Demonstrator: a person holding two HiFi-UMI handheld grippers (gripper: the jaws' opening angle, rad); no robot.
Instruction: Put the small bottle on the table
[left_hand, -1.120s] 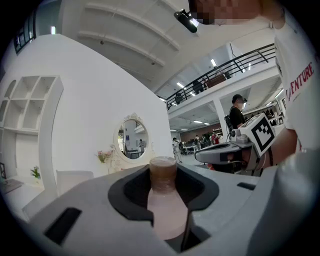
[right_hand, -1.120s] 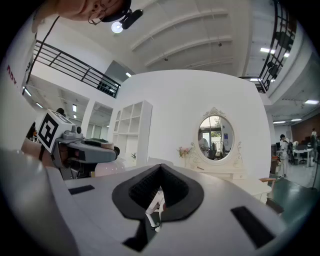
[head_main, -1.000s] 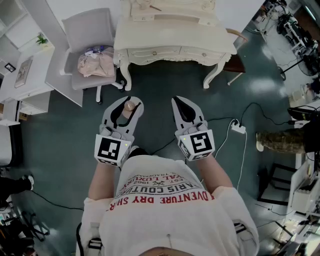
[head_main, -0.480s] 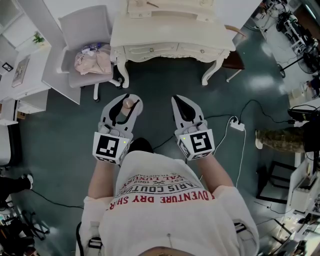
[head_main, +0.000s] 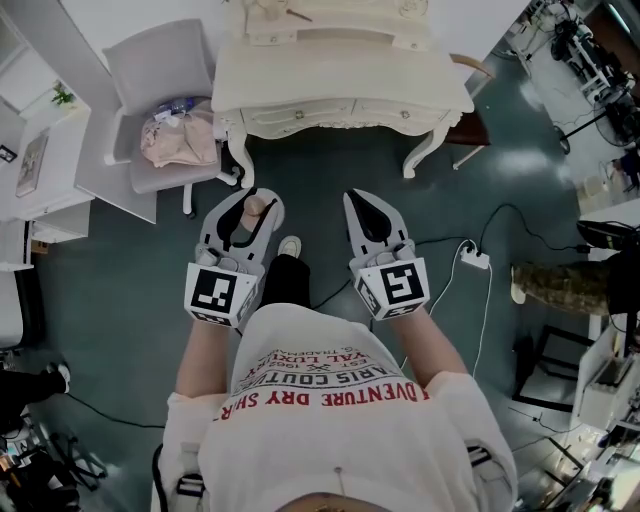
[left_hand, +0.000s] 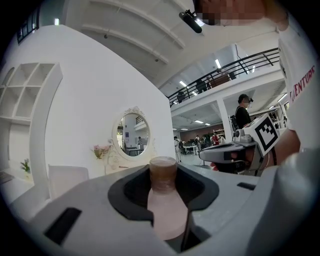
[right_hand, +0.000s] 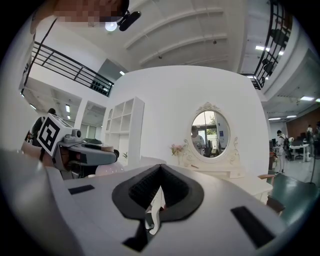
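The small pink bottle (head_main: 251, 212) with a brown cap (left_hand: 163, 172) stands upright between the jaws of my left gripper (head_main: 254, 197), which is shut on its body. My right gripper (head_main: 362, 199) is level beside it, its jaw tips together and nothing between them. The cream dressing table (head_main: 340, 82) stands ahead of both grippers, a short way beyond their tips. Its oval mirror (right_hand: 210, 133) shows straight ahead in the right gripper view. Both grippers hang over the dark floor, short of the table's front edge.
A grey chair (head_main: 165, 65) with clothes heaped on its seat stands left of the table, next to a white shelf unit (head_main: 45, 165). A white power strip (head_main: 474, 258) and its cables lie on the floor at the right. My shoe (head_main: 289, 246) is between the grippers.
The table and chair have come nearer as I step forward, and my shoe now shows between the grippers. Both grippers keep their pose, and the left still holds the bottle.
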